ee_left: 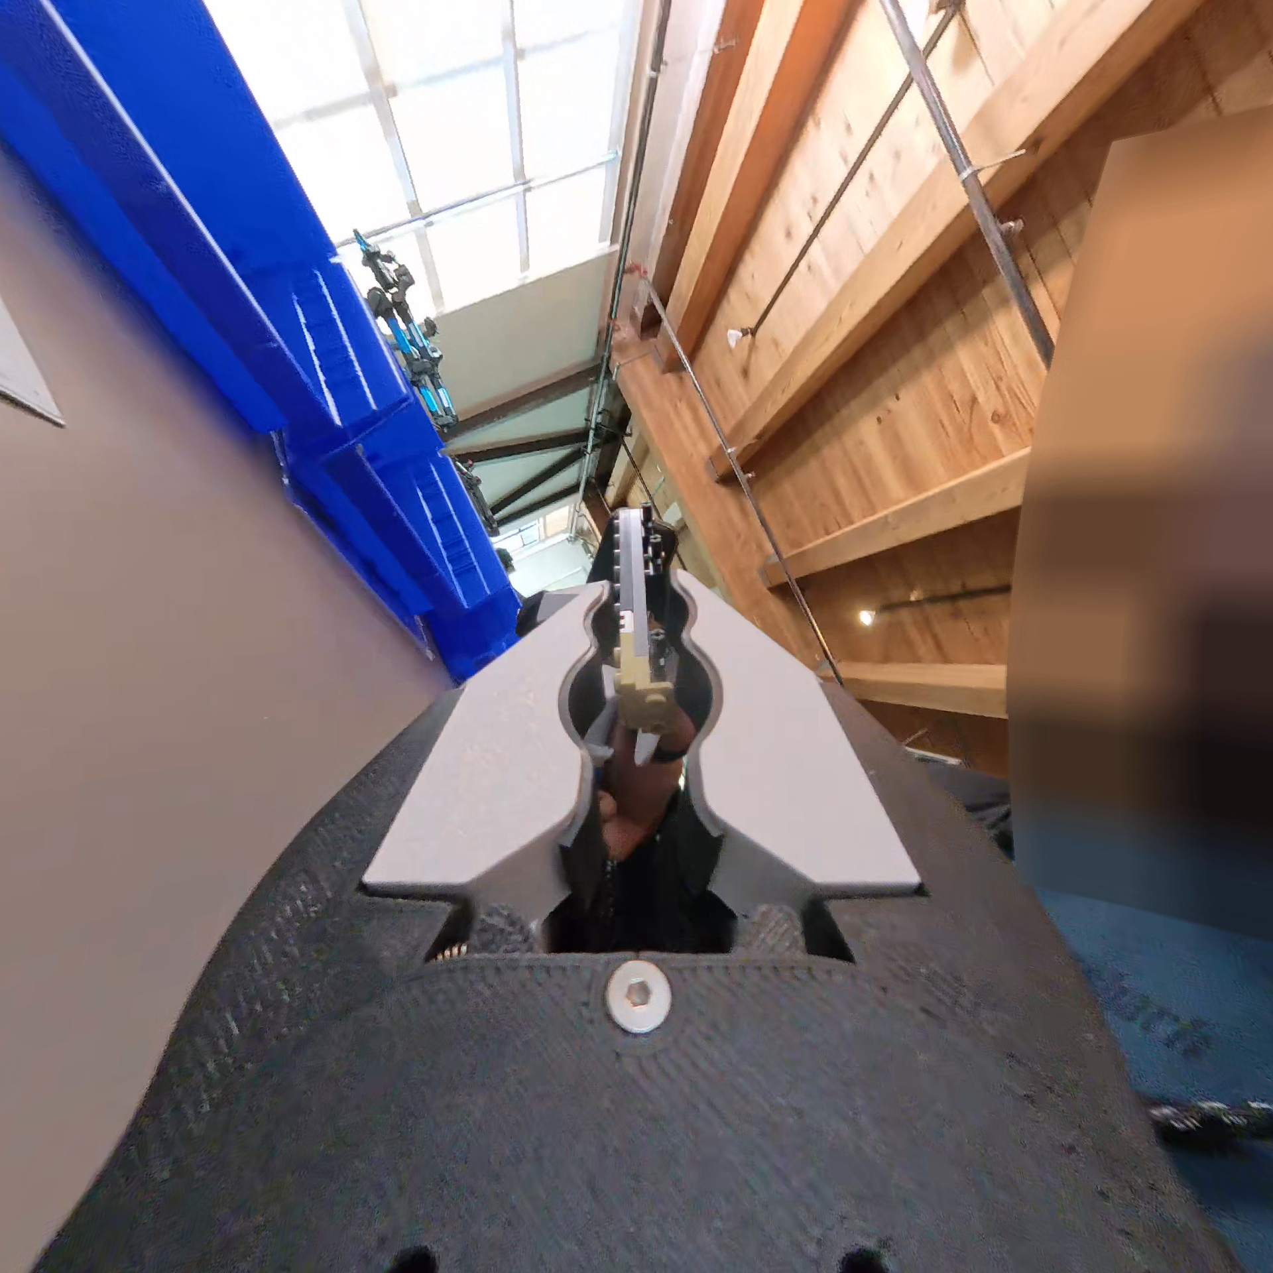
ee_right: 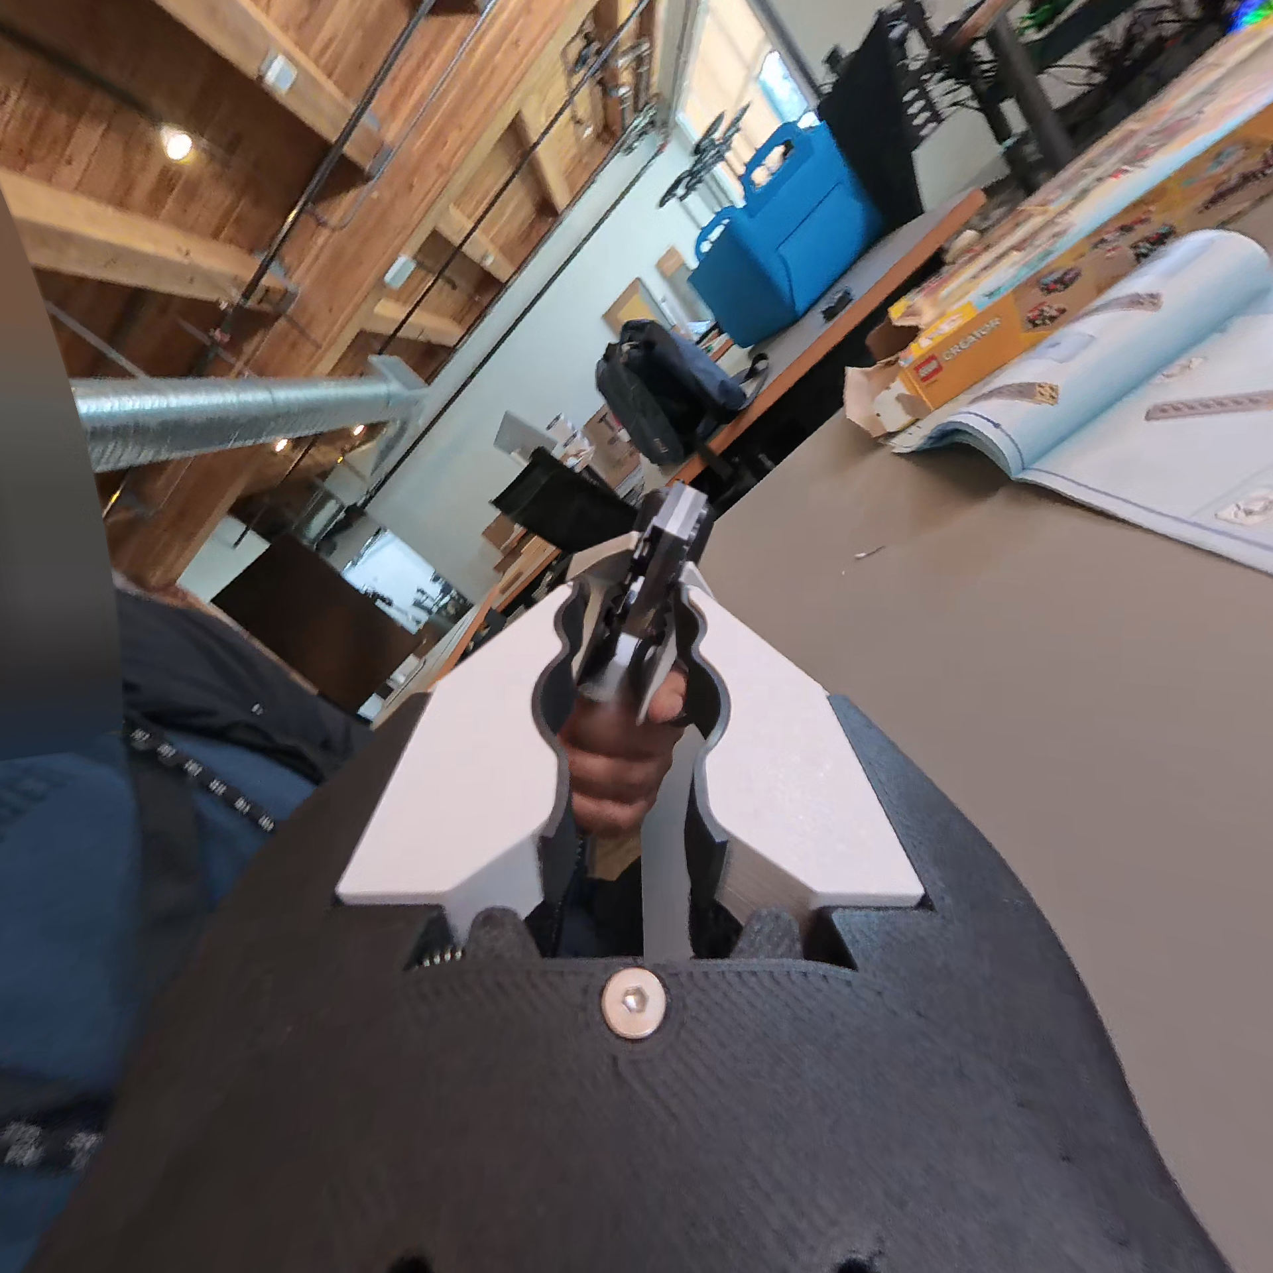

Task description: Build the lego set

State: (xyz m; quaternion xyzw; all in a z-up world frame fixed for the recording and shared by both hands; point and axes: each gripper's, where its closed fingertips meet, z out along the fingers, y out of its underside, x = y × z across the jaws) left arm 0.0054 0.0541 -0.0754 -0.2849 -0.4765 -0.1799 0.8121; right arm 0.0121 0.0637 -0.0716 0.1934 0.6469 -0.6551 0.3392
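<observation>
Both claws gripped one grey, black and tan brick assembly [ee_left: 637, 620].
Left claw [ee_left: 637, 599] and right claw [ee_right: 637, 585] clamped it above the grey table [ee_right: 964, 654].

Matt grey fingers [ee_left: 496, 744], rough black printed-plastic gripper body [ee_left: 620, 1102], wooden ceiling beams [ee_left: 895, 241], paper booklet [ee_right: 1136, 413]

Free room and obstacles. To the right of the right gripper [ee_right: 647, 585] the counter [ee_right: 964, 689] lies bare up to an open instruction booklet [ee_right: 1130, 427] and a torn cardboard box [ee_right: 978, 351] beyond it. Blue bins [ee_left: 289, 330] wall in the left side of the left gripper [ee_left: 637, 592]. Each gripper's tips are filled by a lego assembly [ee_left: 634, 620], and a hand [ee_right: 620, 764] shows in the gap behind it.
</observation>
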